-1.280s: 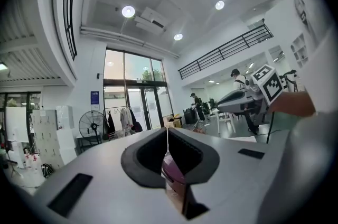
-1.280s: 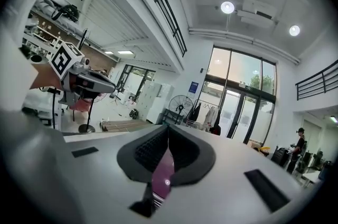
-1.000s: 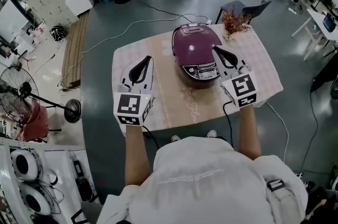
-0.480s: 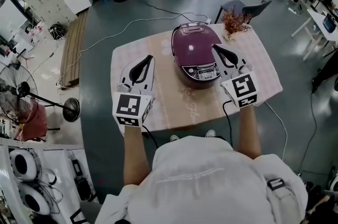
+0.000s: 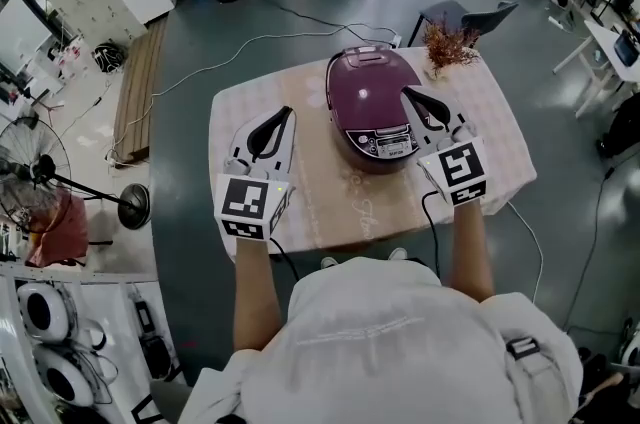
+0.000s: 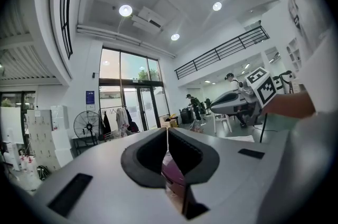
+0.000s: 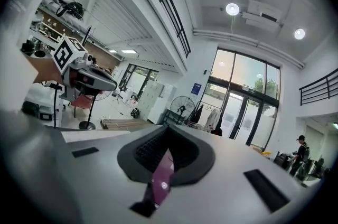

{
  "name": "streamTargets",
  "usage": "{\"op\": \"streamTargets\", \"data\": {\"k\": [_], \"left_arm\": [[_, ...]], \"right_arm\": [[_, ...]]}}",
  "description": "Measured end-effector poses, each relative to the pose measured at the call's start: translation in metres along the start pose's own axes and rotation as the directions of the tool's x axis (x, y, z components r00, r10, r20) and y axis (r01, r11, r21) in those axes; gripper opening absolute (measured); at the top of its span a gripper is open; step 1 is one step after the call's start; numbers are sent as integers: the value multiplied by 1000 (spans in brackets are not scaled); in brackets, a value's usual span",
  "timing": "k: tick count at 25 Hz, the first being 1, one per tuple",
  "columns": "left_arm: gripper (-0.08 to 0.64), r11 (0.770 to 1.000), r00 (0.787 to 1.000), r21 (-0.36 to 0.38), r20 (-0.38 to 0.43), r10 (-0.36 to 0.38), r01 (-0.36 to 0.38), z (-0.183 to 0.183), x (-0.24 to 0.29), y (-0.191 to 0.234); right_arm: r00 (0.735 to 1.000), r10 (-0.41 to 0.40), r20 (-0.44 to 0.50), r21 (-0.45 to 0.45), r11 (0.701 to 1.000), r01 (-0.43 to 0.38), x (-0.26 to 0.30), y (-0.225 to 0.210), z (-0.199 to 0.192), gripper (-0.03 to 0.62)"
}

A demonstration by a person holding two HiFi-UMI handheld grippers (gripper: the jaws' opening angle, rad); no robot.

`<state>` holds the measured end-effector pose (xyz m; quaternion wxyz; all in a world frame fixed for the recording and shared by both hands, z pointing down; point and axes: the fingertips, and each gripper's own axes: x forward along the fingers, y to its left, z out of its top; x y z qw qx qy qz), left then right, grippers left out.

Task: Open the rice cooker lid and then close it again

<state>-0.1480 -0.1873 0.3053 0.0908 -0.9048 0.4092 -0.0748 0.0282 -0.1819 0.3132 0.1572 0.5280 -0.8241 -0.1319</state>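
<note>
The rice cooker is rounded and dark purple, with a glossy domed lid that is down and shut. A silver control panel slopes along its near front edge. It stands upright toward the far middle of the desk.

On my feed the left claw and right claw are pale grey shells that taper to a point, each lined with a black pad. At the near end of each sits a white cube printed with black square markers, the left cube and the right cube. A thin black cable runs from the right one. The person wears a loose white shirt, its sleeves leaving the forearms bare, and light shoes.
</note>
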Motion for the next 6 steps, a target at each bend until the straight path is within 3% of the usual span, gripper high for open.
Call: {"op": "streamTargets", "data": {"k": [6], "left_arm": [[23, 1000, 1000, -8, -10, -8, 8, -3, 6, 3]], "right_arm": [[1000, 4, -2, 8, 1000, -4, 7, -3, 0, 26]]}}
